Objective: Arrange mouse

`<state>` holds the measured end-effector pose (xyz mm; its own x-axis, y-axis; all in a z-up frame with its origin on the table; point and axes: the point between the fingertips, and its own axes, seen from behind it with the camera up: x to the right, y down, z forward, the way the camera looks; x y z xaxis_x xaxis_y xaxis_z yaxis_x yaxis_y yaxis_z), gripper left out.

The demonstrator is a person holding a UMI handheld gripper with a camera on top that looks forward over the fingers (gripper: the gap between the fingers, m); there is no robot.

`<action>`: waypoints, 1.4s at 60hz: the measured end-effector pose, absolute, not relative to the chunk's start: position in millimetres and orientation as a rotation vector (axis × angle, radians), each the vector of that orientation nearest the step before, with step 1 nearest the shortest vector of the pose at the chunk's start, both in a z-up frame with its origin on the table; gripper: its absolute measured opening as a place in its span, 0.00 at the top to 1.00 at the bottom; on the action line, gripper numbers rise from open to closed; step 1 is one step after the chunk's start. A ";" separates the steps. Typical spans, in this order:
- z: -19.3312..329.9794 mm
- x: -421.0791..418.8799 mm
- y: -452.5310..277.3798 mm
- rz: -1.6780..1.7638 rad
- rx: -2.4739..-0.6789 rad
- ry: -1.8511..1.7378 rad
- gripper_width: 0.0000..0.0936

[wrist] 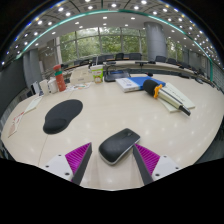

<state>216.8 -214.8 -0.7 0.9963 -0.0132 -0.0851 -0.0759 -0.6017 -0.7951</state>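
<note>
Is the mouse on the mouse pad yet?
No. The mouse sits on the bare table between the open gripper fingers, apart from the mouse pad, which lies empty beyond.

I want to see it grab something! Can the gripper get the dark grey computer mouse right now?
Probably yes. The dark grey computer mouse lies on the pale table between the open gripper fingers, with a gap at each side and nothing in the way. The black oval mouse pad lies farther off.

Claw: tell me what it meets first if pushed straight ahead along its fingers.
The claw is open, and the dark mouse already lies between its fingertips, so it would likely meet that first. Beyond the mouse the white table looks free; depth is uncertain.
</note>
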 end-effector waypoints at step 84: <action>46.4 -1.1 -2.3 0.019 -2.204 -0.077 0.65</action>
